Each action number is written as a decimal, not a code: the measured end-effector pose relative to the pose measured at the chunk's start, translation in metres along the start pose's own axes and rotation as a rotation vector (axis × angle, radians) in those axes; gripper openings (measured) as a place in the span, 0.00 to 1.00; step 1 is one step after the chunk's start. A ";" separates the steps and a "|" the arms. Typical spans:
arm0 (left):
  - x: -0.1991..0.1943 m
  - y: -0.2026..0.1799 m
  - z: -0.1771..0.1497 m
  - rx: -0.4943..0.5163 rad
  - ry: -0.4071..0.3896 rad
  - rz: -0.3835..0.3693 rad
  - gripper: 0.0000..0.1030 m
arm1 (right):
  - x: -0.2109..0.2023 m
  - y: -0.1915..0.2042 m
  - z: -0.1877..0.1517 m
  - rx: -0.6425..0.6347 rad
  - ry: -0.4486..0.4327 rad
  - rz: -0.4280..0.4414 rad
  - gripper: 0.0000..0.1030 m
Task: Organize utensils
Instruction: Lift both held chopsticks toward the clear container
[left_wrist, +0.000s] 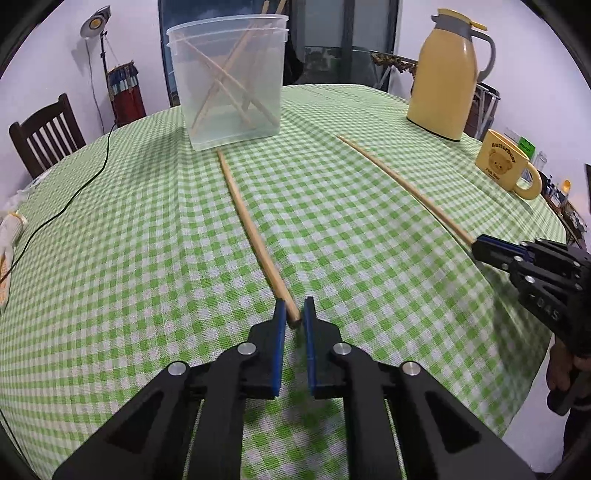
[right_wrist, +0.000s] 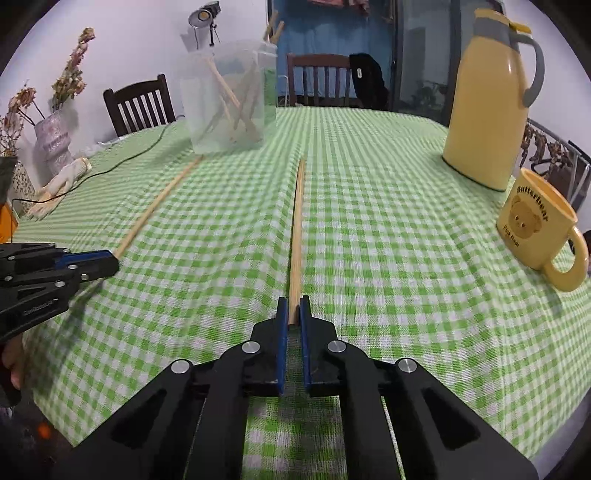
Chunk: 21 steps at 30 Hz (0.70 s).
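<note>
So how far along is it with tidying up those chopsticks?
Partly done. Several chopsticks already stand in the clear plastic container. In hand: the left gripper has closed on the near end of one chopstick, and the right gripper on the end of another chopstick; both sticks lie on the checked tablecloth. Left: lifting these two into the container.

**Right wrist: both tongs on chopsticks**

Right tongs (right_wrist: 294, 308) clamped on near end of chopstick (right_wrist: 297, 221) lying on checked surface (right_wrist: 388, 240). Left tongs (right_wrist: 107, 260) at second chopstick (right_wrist: 159, 201). Clear container (right_wrist: 229, 99) behind; yellow jug (right_wrist: 491, 99), mug (right_wrist: 535, 225) right.
</note>
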<state>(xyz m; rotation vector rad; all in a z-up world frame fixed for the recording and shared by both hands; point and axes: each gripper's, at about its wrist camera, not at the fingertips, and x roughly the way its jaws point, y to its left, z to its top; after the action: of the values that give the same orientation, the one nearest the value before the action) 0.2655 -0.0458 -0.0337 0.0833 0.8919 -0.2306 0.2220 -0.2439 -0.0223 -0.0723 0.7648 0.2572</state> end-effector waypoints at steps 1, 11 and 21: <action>0.000 0.001 0.001 -0.013 0.006 0.000 0.06 | -0.003 0.001 0.001 -0.004 -0.009 -0.002 0.06; -0.050 0.017 0.011 -0.053 -0.107 -0.019 0.03 | -0.041 0.010 0.024 -0.073 -0.100 -0.044 0.06; -0.125 0.036 0.029 -0.028 -0.284 -0.034 0.03 | -0.083 0.018 0.047 -0.119 -0.203 -0.076 0.06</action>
<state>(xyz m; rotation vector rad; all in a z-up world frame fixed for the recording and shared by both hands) 0.2203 0.0054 0.0814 0.0086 0.6143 -0.2546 0.1918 -0.2354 0.0694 -0.1848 0.5429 0.2339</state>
